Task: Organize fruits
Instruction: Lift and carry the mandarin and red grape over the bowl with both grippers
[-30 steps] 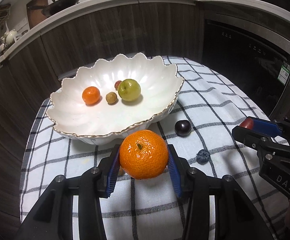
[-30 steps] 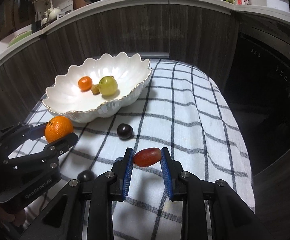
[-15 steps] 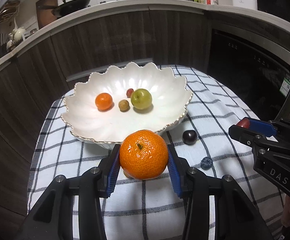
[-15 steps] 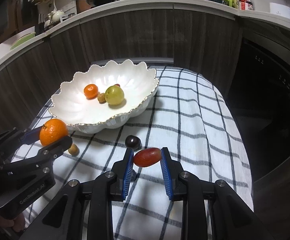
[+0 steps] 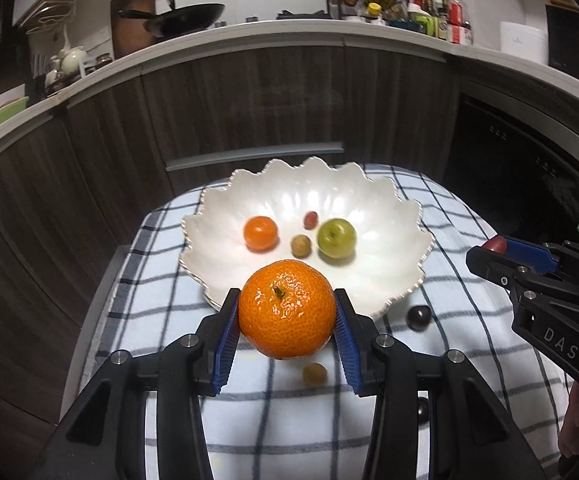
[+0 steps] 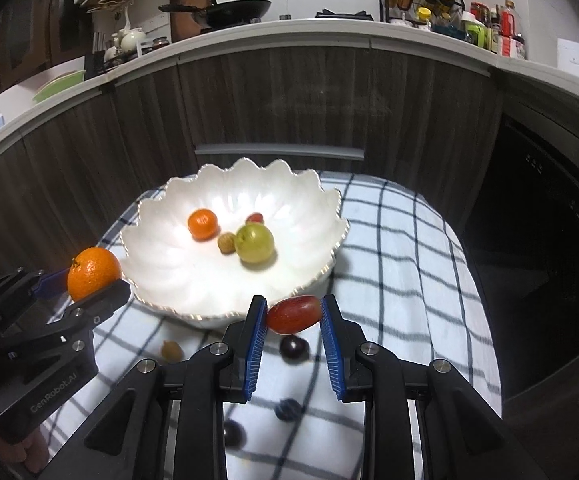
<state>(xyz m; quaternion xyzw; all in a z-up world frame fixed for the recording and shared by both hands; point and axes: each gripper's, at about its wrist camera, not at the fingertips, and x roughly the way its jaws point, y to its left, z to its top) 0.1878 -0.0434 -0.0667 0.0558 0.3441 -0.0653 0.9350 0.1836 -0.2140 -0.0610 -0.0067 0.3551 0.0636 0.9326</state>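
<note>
Mandarin (image 5: 287, 309) sits clenched in the left gripper (image 5: 287, 322), just short of the scalloped white bowl's (image 5: 377, 280) near rim; red grape (image 6: 294, 314) is pinched in the right gripper (image 6: 294, 334), also at that rim.

The bowl (image 5: 369, 208) looks glossy, pearly ceramic; the checked cloth (image 5: 169, 320) is matt woven fabric; the mandarin (image 5: 287, 309) has shiny, pitted skin.
</note>
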